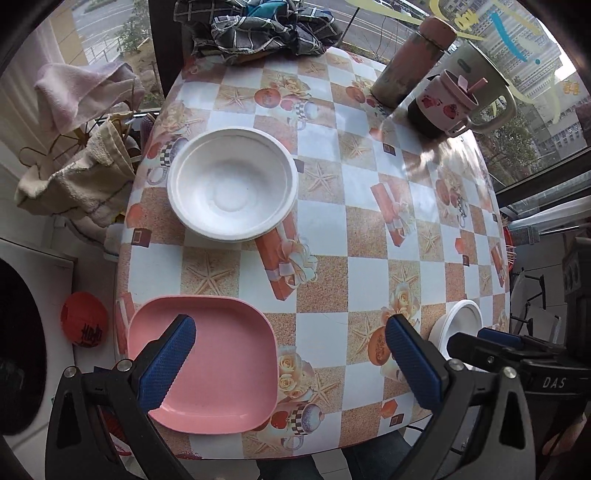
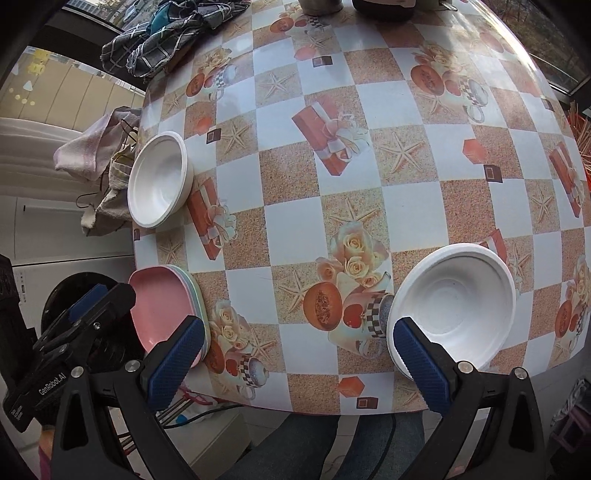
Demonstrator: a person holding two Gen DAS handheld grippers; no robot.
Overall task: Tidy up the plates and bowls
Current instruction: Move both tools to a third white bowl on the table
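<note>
A pink square plate (image 1: 214, 362) tops a small stack of pastel plates at the table's near left edge; the stack also shows in the right wrist view (image 2: 166, 306). My left gripper (image 1: 291, 365) is open and empty, its left finger over the pink plate. A stack of white bowls (image 1: 232, 184) sits farther back on the left, seen too in the right wrist view (image 2: 159, 181). Another white bowl (image 2: 454, 306) sits near the table's front right edge. My right gripper (image 2: 299, 365) is open and empty, its right finger at that bowl's near rim.
The table (image 1: 369, 229) has a checked cloth. A flask (image 1: 413, 62) and mugs (image 1: 465, 99) stand at the back right. A dark checked cloth (image 1: 258, 29) lies at the back. Towels (image 1: 85, 147) hang left of the table. A washing machine (image 1: 22, 332) stands at lower left.
</note>
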